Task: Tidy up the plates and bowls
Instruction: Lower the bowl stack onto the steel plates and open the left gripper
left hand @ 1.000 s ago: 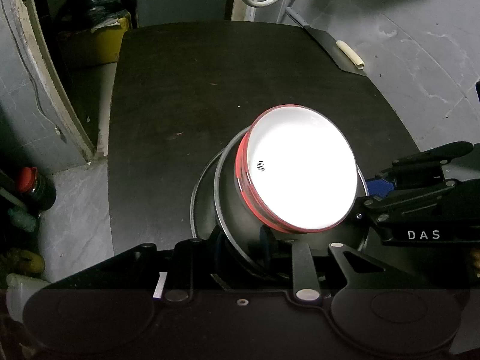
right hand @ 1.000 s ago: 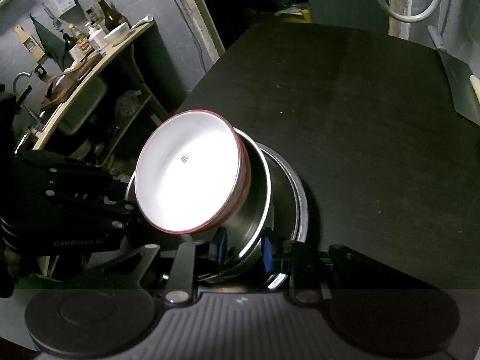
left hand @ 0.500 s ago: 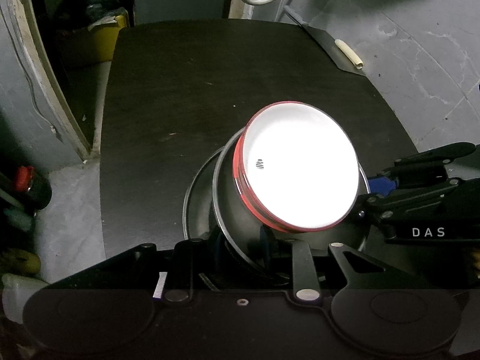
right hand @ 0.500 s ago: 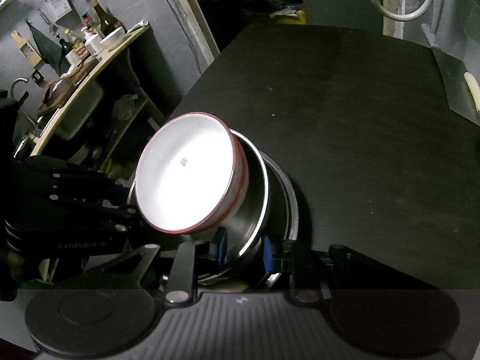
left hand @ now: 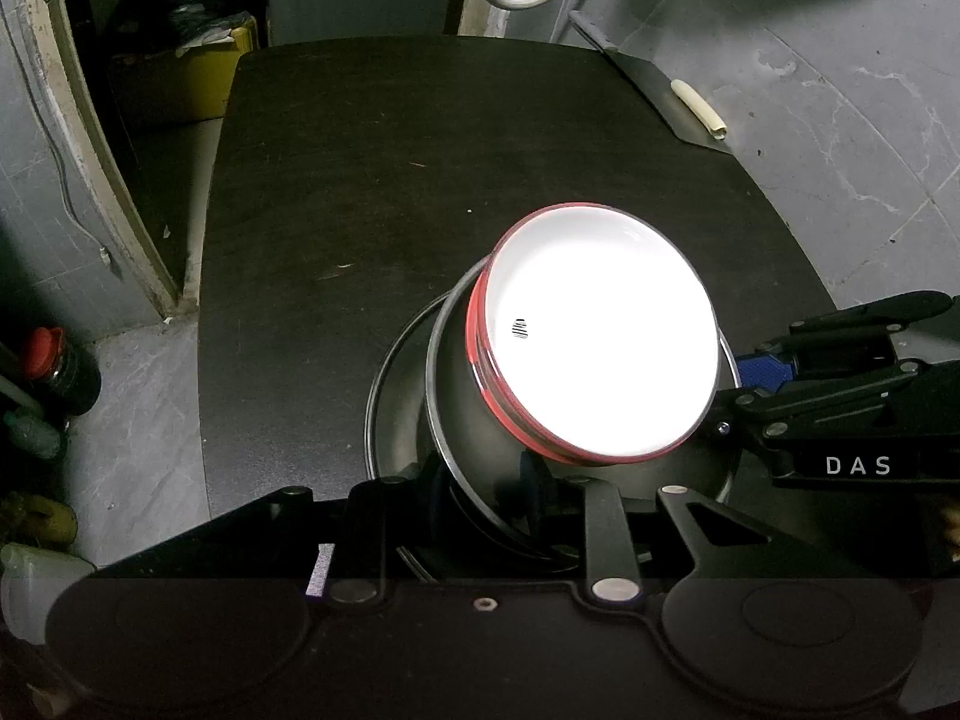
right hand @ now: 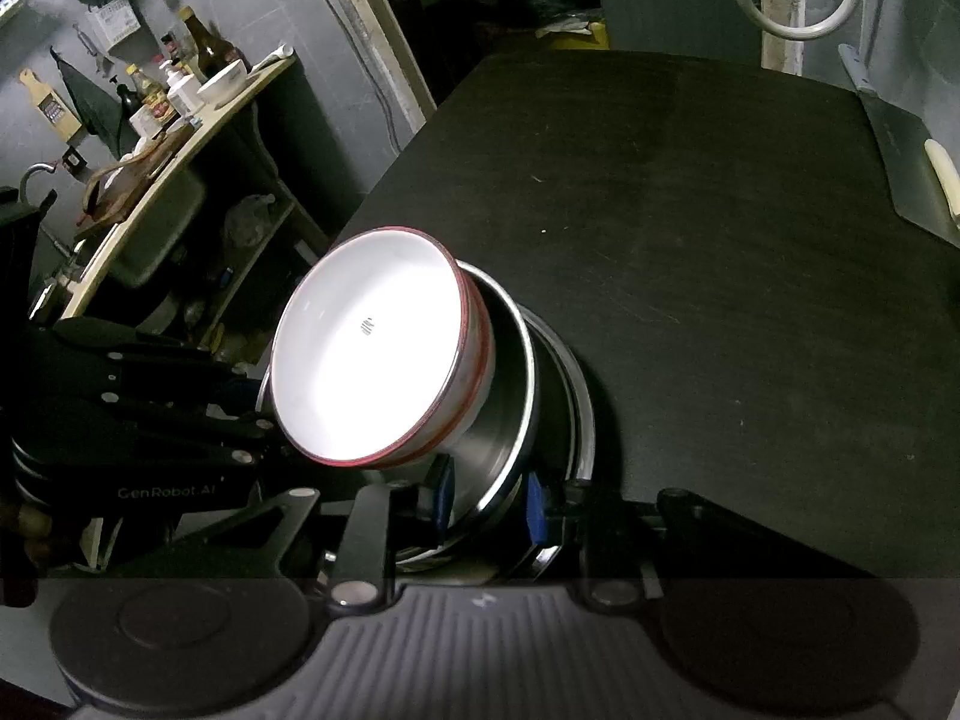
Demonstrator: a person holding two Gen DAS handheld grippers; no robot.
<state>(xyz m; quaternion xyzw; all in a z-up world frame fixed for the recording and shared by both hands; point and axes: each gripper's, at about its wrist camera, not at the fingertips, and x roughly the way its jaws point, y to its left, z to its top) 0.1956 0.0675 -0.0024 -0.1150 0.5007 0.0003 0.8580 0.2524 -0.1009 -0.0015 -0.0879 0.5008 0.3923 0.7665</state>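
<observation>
The left gripper (left hand: 483,489) and right gripper (right hand: 489,498) each pinch the rim of a steel bowl (left hand: 465,420). Just beyond the jaws, a white bowl (left hand: 600,342) nests inside it, above the black table (left hand: 390,180).

A dark table (left hand: 372,192) carries a metal plate (left hand: 396,396); its far half is bare.

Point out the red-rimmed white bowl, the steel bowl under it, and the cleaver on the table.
Red-rimmed white bowl (left hand: 606,354): left wrist view, white inside.
Steel bowl (right hand: 510,396): right wrist view, inner wall.
Cleaver (left hand: 654,93): left wrist view, flat blade.
</observation>
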